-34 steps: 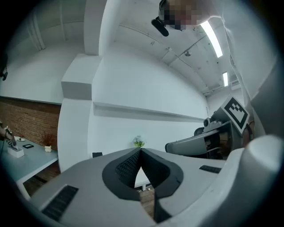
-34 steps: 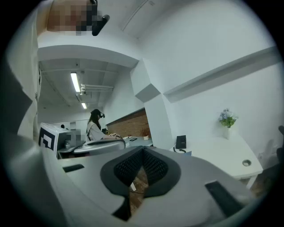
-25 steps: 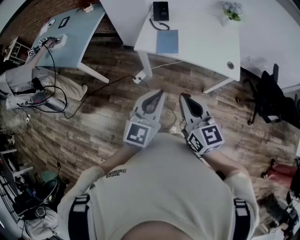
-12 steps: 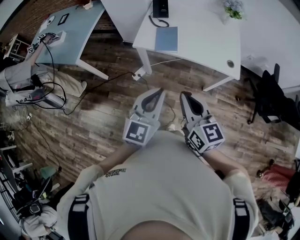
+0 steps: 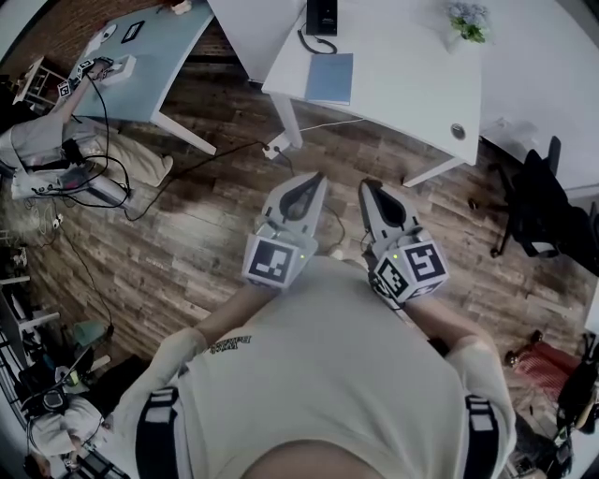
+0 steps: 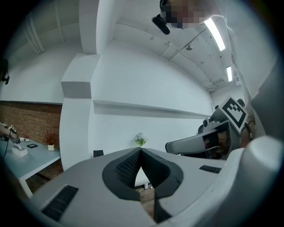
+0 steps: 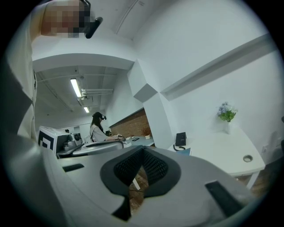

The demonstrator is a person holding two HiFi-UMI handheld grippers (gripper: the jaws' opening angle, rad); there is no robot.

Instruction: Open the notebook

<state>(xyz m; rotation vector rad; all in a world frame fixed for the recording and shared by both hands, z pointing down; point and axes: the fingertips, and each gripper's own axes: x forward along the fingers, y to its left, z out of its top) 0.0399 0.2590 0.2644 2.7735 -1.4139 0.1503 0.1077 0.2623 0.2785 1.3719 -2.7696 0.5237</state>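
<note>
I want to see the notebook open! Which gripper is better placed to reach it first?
Left, but only just. The notebook lies far ahead on the table, a bit more in line with the left gripper than the right gripper. Both are shut and empty.

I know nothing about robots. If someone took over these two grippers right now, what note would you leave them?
Left gripper: jaws together, empty, over the floor, short of the white table.
Right gripper: same, beside it.
Notebook: blue, closed, flat on that table, near a black phone.
Done: nothing yet.
Left: approach, then lift the cover open.
</note>
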